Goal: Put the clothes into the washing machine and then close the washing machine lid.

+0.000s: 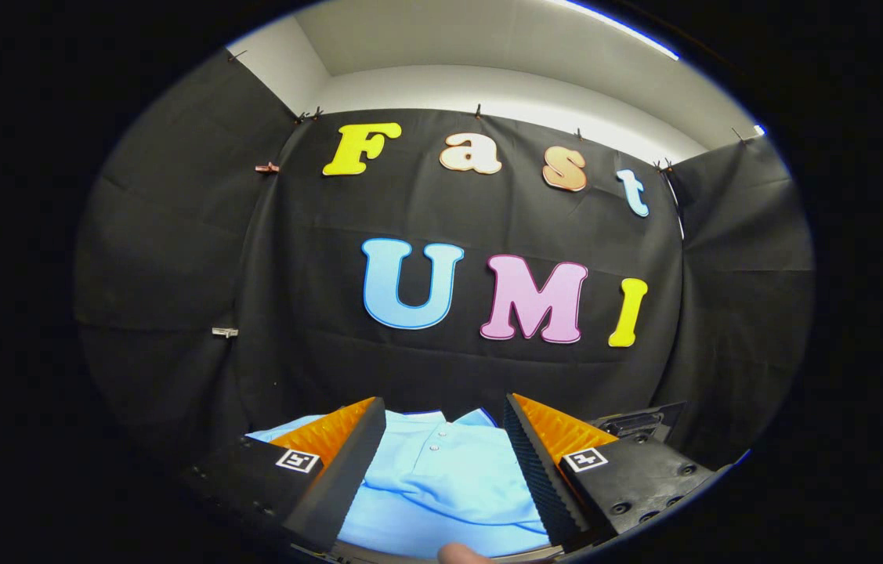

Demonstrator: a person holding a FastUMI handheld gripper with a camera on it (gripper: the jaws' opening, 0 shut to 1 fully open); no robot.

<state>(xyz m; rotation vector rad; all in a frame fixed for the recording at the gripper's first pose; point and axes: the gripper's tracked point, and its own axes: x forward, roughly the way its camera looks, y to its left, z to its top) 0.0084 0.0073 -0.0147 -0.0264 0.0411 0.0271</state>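
Note:
A light blue polo shirt (pixel 441 478) with a buttoned collar lies folded below and just ahead of my fingers. My gripper (pixel 445 411) is open, its two fingers spread wide with the shirt showing in the gap between them. Neither finger touches the cloth as far as I can tell. A dark hinged part (pixel 637 423), perhaps of the washing machine, shows beyond the right finger.
The booth's black cloth wall (pixel 441 368) stands close behind the shirt. White walls and a ceiling (pixel 488 86) rise above the cloth. A fingertip (pixel 465 554) of a person shows below the shirt.

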